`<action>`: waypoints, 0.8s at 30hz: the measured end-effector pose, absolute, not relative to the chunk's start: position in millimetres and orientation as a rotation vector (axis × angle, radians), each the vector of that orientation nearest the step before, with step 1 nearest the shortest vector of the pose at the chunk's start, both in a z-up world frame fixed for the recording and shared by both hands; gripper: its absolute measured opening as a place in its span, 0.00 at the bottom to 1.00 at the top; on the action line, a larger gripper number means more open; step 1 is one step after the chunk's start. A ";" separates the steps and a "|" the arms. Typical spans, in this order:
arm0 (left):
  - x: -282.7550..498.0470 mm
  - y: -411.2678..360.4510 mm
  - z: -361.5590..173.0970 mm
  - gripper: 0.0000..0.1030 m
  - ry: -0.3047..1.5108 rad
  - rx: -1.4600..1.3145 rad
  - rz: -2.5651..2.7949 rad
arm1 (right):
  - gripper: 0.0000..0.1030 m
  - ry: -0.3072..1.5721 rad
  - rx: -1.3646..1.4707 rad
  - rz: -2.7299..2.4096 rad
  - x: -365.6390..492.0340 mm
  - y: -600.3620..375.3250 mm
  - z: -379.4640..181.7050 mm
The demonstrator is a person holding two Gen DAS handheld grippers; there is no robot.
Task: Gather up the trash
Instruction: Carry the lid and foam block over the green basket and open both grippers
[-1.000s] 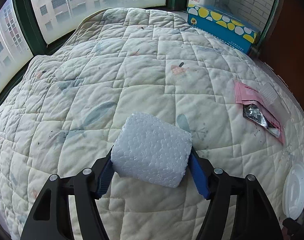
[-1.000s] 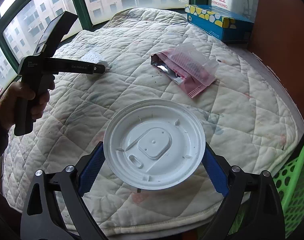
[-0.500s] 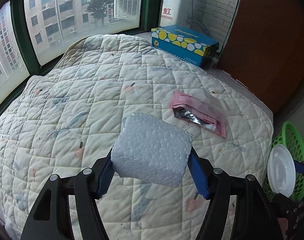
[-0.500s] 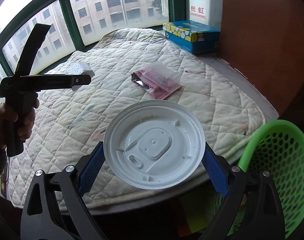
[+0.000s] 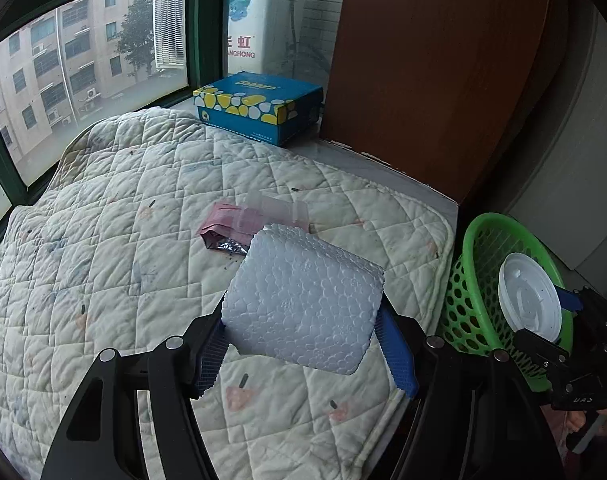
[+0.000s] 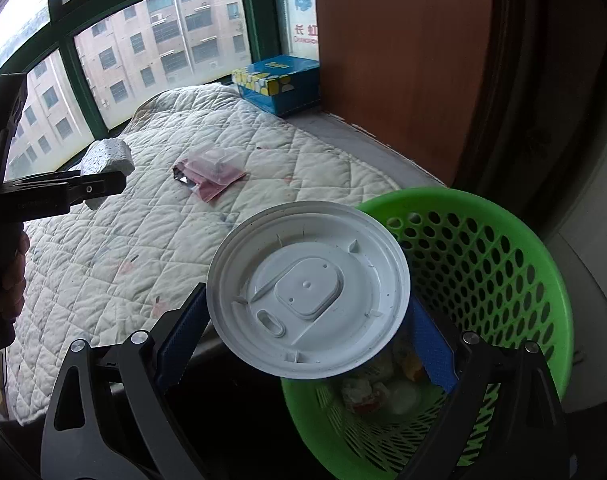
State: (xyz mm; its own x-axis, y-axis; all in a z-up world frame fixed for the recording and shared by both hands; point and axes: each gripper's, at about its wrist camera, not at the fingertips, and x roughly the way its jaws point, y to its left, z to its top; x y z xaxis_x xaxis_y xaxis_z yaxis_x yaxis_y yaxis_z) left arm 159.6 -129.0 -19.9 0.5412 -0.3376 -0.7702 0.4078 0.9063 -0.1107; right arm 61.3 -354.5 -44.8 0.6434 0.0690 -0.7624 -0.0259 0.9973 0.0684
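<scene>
We carry two pieces: the left gripper (image 5: 303, 354) clamps a foam block (image 5: 303, 300), the right gripper (image 6: 307, 336) a plastic lid (image 6: 308, 294) over the green basket (image 6: 503, 248); the pink wrapper (image 6: 213, 174) remains mid-bed (image 6: 143, 240).

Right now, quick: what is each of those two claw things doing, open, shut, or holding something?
Left gripper: shut on the white styrofoam block.
Right gripper: shut on the round white plastic lid.

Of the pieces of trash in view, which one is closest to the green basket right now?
The white plastic lid held in the right gripper: it overlaps the green basket rim, while the foam block and pink wrapper remain over the quilt.
</scene>
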 end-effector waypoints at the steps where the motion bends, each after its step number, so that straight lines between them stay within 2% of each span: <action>1: 157.9 -135.0 -18.9 0.63 0.895 0.090 -0.452 | 0.89 0.871 0.059 0.043 59.2 -360.3 -44.6; 24: 133.3 -240.6 -7.6 0.63 0.891 0.165 -0.609 | 0.90 0.847 0.132 -0.097 21.8 -435.7 -38.5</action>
